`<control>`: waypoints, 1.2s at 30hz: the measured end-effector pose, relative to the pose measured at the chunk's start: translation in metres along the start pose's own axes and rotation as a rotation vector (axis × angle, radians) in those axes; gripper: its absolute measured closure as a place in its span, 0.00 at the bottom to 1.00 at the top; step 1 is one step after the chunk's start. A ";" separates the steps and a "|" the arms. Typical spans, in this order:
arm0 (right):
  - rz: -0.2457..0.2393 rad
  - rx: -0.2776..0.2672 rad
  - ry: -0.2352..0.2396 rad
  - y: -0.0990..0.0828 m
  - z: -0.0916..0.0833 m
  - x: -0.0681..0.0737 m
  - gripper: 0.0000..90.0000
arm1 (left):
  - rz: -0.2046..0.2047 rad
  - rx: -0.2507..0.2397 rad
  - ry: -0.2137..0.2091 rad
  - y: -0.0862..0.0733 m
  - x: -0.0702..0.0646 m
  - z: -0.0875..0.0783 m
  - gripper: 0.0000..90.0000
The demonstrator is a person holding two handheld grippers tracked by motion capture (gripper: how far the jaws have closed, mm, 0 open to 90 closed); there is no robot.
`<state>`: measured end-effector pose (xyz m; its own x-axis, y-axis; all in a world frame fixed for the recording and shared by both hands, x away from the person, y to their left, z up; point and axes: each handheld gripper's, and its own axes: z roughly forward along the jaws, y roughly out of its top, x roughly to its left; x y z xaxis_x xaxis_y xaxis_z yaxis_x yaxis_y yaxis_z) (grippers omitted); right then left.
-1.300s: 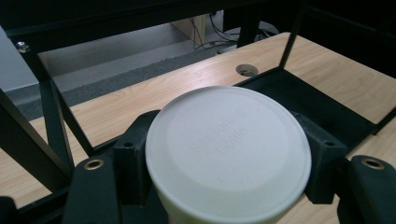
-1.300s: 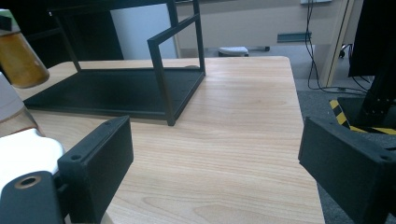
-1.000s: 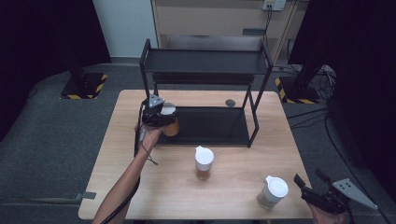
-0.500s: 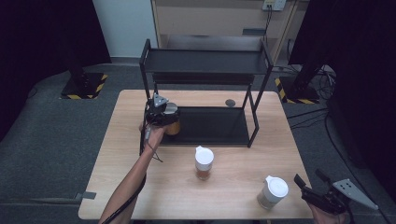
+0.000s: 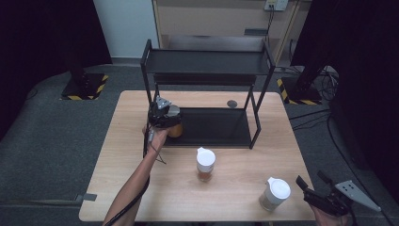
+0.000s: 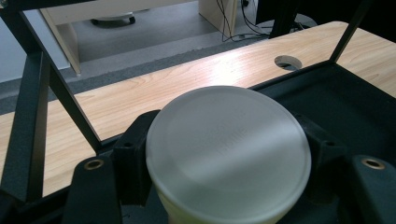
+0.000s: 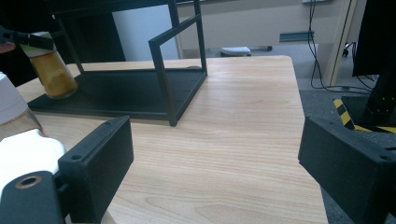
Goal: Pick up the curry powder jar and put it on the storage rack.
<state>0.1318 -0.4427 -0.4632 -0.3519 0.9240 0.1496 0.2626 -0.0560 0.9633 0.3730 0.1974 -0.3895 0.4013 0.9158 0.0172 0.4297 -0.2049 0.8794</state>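
Left gripper (image 5: 165, 115) clamped around a jar (image 5: 175, 128) with amber contents and a pale lid, gripping just under the lid; in the left gripper view the lid (image 6: 229, 149) sits squarely between the two black jaws, which press on both sides. Jar is upright at the left front corner of the lower shelf of the black rack (image 5: 207, 70), and its base looks to be on or just above the shelf; cannot tell if it touches. Right gripper view shows the same jar (image 7: 52, 72) far left, at the shelf's near edge, with a black jaw gripping at the lid. Forearm comes up from the bottom left of the high view to the rack. Right gripper (image 5: 314, 190) rests at the bottom right corner of the table (image 5: 122, 155), jaws spread wide with nothing between them, just bare wood in the gap in its own view. Beside it, close on its left, stands a white-lidded jar (image 5: 275, 194) with pale contents, not touched. Another white-capped jar (image 5: 205, 164) with brownish contents stands mid-table, in front of the rack, well apart from both grippers. Rack has two levels, upper shelf bare, lower shelf carrying the held jar at one corner. Small round hole (image 5: 232, 103) in the tabletop behind the lower shelf.
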 end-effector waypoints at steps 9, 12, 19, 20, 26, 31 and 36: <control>-0.002 0.000 0.002 0.000 0.000 0.000 0.12 | -0.007 -0.021 0.007 -0.008 -0.001 0.000 0.36; -0.002 0.000 0.002 0.000 0.000 0.000 0.12 | -0.010 -0.022 0.001 -0.007 -0.001 0.001 0.36; 0.000 -0.001 0.003 0.000 0.000 0.000 0.12 | 0.027 -0.042 0.004 0.002 -0.007 -0.003 0.22; 0.000 -0.001 0.003 0.000 0.000 0.000 0.12 | 0.036 -0.041 0.004 0.005 -0.008 -0.004 0.20; -0.001 -0.002 0.007 0.000 0.000 0.000 0.12 | 0.054 -0.059 -0.009 0.015 -0.011 -0.013 0.11; -0.002 -0.001 0.008 0.000 0.000 0.000 0.12 | 0.075 -0.069 -0.049 0.023 -0.009 -0.024 0.08; -0.006 0.001 0.008 0.001 0.000 0.001 0.12 | 0.111 -0.070 -0.098 0.029 -0.009 -0.039 0.07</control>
<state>0.1315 -0.4419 -0.4623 -0.3603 0.9214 0.1455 0.2614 -0.0500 0.9639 0.3499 0.1966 -0.3453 0.5213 0.8503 0.0724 0.3229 -0.2750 0.9056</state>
